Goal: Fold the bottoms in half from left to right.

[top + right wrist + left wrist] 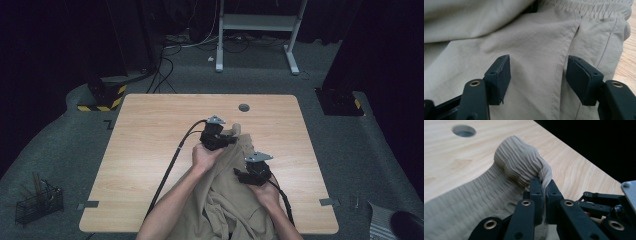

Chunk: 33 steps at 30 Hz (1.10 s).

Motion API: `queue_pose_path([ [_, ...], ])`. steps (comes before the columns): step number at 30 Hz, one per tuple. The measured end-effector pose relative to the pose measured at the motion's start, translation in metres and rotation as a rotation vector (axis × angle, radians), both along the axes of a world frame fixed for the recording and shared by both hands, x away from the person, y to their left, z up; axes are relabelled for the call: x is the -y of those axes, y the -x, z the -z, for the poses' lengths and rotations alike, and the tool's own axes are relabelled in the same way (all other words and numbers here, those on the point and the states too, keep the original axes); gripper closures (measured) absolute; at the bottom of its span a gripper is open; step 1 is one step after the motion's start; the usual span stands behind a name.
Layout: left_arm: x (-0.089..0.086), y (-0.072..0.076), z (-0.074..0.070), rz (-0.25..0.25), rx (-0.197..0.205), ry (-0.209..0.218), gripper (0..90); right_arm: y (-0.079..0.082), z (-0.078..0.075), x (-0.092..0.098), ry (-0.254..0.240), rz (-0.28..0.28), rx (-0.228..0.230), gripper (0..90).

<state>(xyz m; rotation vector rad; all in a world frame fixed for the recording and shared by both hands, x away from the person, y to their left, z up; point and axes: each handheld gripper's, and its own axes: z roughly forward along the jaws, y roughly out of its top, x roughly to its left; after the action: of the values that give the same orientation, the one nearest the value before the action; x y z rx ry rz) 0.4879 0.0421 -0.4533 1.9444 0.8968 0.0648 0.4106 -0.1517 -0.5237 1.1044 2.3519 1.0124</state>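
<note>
Both forearms come in from the near edge of the table [150, 130]. The left gripper [231, 140] is farther in toward the table's middle, its jaws pressed together. The right gripper [238, 173] is nearer that edge, jaws standing wide apart, the hand [265, 192] behind it.

Light wooden table [150, 150], rounded corners, standing on grey carpet floor [350, 165]. Round cable hole [244, 107] in the tabletop, just beyond the left gripper [231, 140]. Grey tape tabs [328, 202] at both near edges. Far beyond the grippers: white metal desk frame [260, 22], loose cables [165, 70] on the floor. Black stand base with yellow-black hazard stripes [102, 97] at far left; another dark base [340, 102] far right. Wire basket [37, 204] on floor, near left. Surroundings dark; light falls on the table.
</note>
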Motion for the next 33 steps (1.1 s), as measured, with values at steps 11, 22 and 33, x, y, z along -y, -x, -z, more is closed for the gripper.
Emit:
queue_pose_path([
  [11,0.026,-0.006,0.030,0.017,-0.045,-0.025,84.8,0.000,0.000,0.000,0.002,0.006,0.002,36.5],
  [22,0.028,-0.002,0.037,0.015,-0.048,-0.063,57.7,0.001,0.000,-0.001,0.002,0.009,0.001,36.3],
  [33,-0.019,0.025,0.000,0.002,0.009,-0.004,36.4,0.001,0.000,-0.001,0.000,0.015,0.000,36.3],
])
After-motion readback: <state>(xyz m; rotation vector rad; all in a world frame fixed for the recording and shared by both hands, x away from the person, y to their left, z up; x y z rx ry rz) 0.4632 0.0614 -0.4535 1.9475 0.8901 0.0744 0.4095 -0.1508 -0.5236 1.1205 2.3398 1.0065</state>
